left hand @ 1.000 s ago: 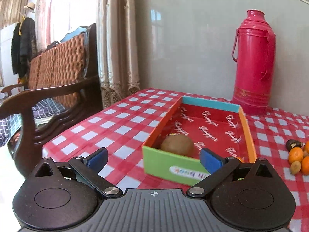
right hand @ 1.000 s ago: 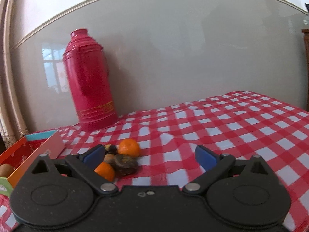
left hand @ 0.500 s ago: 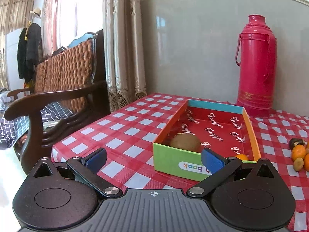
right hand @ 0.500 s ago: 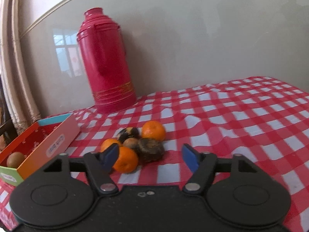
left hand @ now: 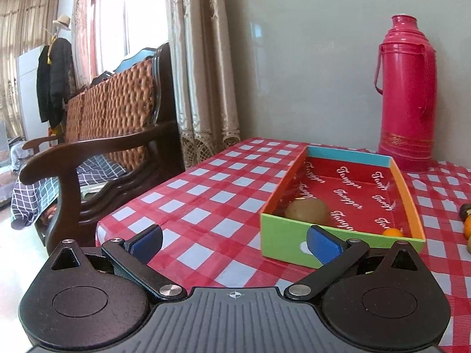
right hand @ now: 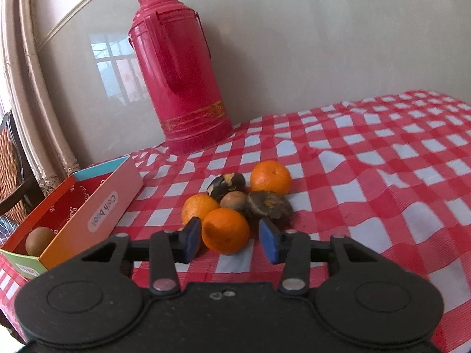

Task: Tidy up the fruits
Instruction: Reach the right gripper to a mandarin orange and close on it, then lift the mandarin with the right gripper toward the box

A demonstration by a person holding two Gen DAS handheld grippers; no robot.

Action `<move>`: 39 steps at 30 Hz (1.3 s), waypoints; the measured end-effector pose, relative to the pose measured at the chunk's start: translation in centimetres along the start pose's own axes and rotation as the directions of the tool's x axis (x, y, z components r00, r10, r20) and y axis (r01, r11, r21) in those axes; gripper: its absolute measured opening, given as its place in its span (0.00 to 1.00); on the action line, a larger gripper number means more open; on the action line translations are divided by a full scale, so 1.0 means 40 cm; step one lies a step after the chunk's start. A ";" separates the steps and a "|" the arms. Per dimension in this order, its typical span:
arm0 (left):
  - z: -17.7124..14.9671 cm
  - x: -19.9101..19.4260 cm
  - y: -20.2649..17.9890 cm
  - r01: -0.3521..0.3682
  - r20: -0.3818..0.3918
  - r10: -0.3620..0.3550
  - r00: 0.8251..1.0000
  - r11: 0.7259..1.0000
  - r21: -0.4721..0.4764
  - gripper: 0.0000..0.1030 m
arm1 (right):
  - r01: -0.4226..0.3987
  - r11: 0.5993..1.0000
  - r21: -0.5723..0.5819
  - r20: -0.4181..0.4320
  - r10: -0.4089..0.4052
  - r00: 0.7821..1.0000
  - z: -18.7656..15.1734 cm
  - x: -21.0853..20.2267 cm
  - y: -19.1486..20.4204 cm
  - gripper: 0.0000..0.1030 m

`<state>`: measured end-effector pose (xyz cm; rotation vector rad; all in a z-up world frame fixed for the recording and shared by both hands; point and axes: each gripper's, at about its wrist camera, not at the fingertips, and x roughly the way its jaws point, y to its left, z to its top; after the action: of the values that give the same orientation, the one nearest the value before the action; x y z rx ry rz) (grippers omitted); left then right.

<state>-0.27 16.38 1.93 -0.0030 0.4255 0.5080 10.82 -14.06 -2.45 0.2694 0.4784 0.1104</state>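
Note:
A pile of fruit lies on the red checked cloth: three oranges, the nearest orange [right hand: 225,229] in front, two dark shrivelled fruits [right hand: 269,206] and a small brown fruit [right hand: 234,201]. My right gripper [right hand: 231,238] straddles the nearest orange and its jaws are closing. The left pad is at the peel, while a gap still shows at the right pad. The colourful cardboard box [left hand: 407,188] holds a kiwi [left hand: 307,210] and a small orange [left hand: 393,232]. My left gripper [left hand: 235,244] hangs open and empty just before the box's green front wall.
A tall red thermos [right hand: 182,82] stands against the wall behind the fruit and the box [right hand: 97,203]. A dark wooden chair [left hand: 97,147] with a woven back stands off the table's left edge. Curtains hang in the corner.
My right gripper has come forward and down to the fruit pile, and its jaws have narrowed from wide open to either side of the nearest orange. The left gripper stays open, its view turned slightly left.

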 end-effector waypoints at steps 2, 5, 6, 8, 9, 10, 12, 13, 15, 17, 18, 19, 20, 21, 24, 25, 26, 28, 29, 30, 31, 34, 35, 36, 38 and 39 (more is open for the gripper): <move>-0.001 0.004 0.009 -0.006 -0.007 0.006 1.000 1.000 -0.008 1.00 | -0.004 1.000 0.011 -0.006 0.004 1.000 0.000 0.005 0.001 0.35; -0.002 0.010 0.022 -0.013 -0.014 0.013 1.000 1.000 -0.016 1.00 | -0.008 1.000 0.021 -0.013 0.008 1.000 -0.002 0.013 0.005 0.35; -0.002 0.013 0.025 -0.015 -0.016 0.015 1.000 1.000 -0.018 1.00 | -0.004 1.000 0.022 -0.016 0.004 1.000 -0.003 0.017 0.007 0.35; -0.003 0.016 0.032 -0.020 -0.020 0.019 1.000 1.000 -0.020 1.00 | -0.007 0.999 0.035 -0.020 0.008 1.000 -0.002 0.023 0.007 0.35; -0.003 0.017 0.035 -0.023 -0.021 0.022 1.000 1.000 -0.020 1.00 | -0.006 0.999 0.038 -0.019 0.006 1.000 -0.002 0.024 0.008 0.35; -0.003 0.018 0.038 -0.024 -0.023 0.024 0.999 0.999 -0.020 1.00 | -0.005 0.999 0.039 -0.018 0.005 1.000 -0.001 0.025 0.008 0.35; -0.003 0.021 0.042 -0.028 -0.026 0.028 0.999 0.999 -0.019 1.00 | -0.004 0.999 0.045 -0.020 0.005 1.000 0.001 0.028 0.007 0.35; -0.004 0.022 0.043 -0.031 -0.027 0.030 0.999 0.999 -0.017 1.00 | -0.005 0.999 0.045 -0.021 0.006 1.000 0.001 0.030 0.007 0.35; -0.004 0.024 0.045 -0.037 -0.030 0.037 0.999 0.999 -0.011 1.00 | -0.004 0.999 0.042 -0.021 0.005 1.000 0.002 0.031 0.008 0.33; -0.006 0.024 0.050 -0.046 -0.030 0.046 0.999 0.999 -0.008 1.00 | -0.008 0.999 0.043 -0.020 0.008 1.000 0.003 0.030 0.005 0.30; -0.006 0.025 0.054 -0.049 -0.030 0.049 0.998 0.999 -0.007 1.00 | -0.008 0.999 0.046 -0.019 0.009 1.000 0.003 0.030 0.004 0.30; -0.007 0.025 0.057 -0.053 -0.031 0.053 0.998 0.999 -0.007 1.00 | -0.006 0.999 0.047 -0.018 0.007 1.000 0.003 0.029 0.004 0.30; -0.007 0.026 0.061 -0.057 -0.033 0.056 0.998 0.998 -0.009 1.00 | -0.003 0.999 0.045 -0.014 0.004 1.000 0.002 0.026 0.004 0.30; -0.006 0.027 0.066 -0.060 -0.036 0.060 0.998 0.998 -0.014 1.00 | -0.002 0.999 0.046 -0.007 0.002 1.000 0.002 0.024 0.004 0.30; -0.007 0.034 0.080 -0.063 -0.049 0.062 0.997 0.997 -0.037 1.00 | 0.001 0.999 0.034 0.011 -0.002 1.000 0.002 0.012 0.006 0.30; -0.007 0.036 0.084 -0.065 -0.053 0.062 0.997 0.997 -0.045 1.00 | 0.005 1.000 0.026 0.013 -0.005 1.000 0.001 0.009 0.007 0.30; -0.008 0.038 0.089 -0.065 -0.057 0.062 0.996 0.997 -0.052 1.00 | 0.005 1.000 0.021 0.014 -0.006 1.000 0.001 0.007 0.008 0.30; -0.008 0.041 0.094 -0.062 -0.066 0.058 0.996 0.996 -0.065 1.00 | 0.005 1.000 0.015 0.018 -0.005 1.000 0.000 0.000 0.006 0.30; -0.008 0.041 0.095 -0.061 -0.069 0.056 0.996 0.996 -0.071 1.00 | 0.006 1.000 0.012 0.022 -0.006 1.000 0.000 -0.006 0.004 0.30; -0.009 0.042 0.097 -0.059 -0.071 0.054 0.996 0.995 -0.076 1.00 | 0.007 1.000 0.007 0.027 -0.007 1.000 0.000 -0.012 0.003 0.30; -0.009 0.041 0.097 -0.058 -0.072 0.052 0.996 0.995 -0.081 1.00 | 0.010 1.000 0.000 0.032 -0.010 0.999 -0.001 -0.017 0.002 0.30; -0.010 0.040 0.098 -0.057 -0.069 0.051 0.996 0.994 -0.089 1.00 | 0.021 0.999 -0.025 0.041 -0.020 0.999 -0.003 -0.030 0.003 0.30; -0.010 0.040 0.097 -0.059 -0.068 0.053 0.996 0.994 -0.089 1.00 | 0.025 0.999 -0.037 0.044 -0.023 0.999 -0.004 -0.034 0.004 0.30; -0.010 0.040 0.096 -0.060 -0.068 0.054 0.996 0.994 -0.090 1.00 | 0.030 0.998 -0.052 0.046 -0.028 0.999 -0.006 -0.037 0.004 0.30; -0.010 0.039 0.099 -0.060 -0.067 0.053 0.996 0.994 -0.096 1.00 | 0.039 0.996 -0.075 0.048 -0.035 0.998 -0.009 -0.041 0.005 0.30; -0.010 0.039 0.100 -0.059 -0.068 0.052 0.996 0.993 -0.100 1.00 | 0.041 0.996 -0.081 0.047 -0.037 0.998 -0.010 -0.042 0.006 0.30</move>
<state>-1.08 20.57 1.34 -0.1068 0.4639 0.5855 9.14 -14.03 -1.96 0.1813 0.4329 0.0856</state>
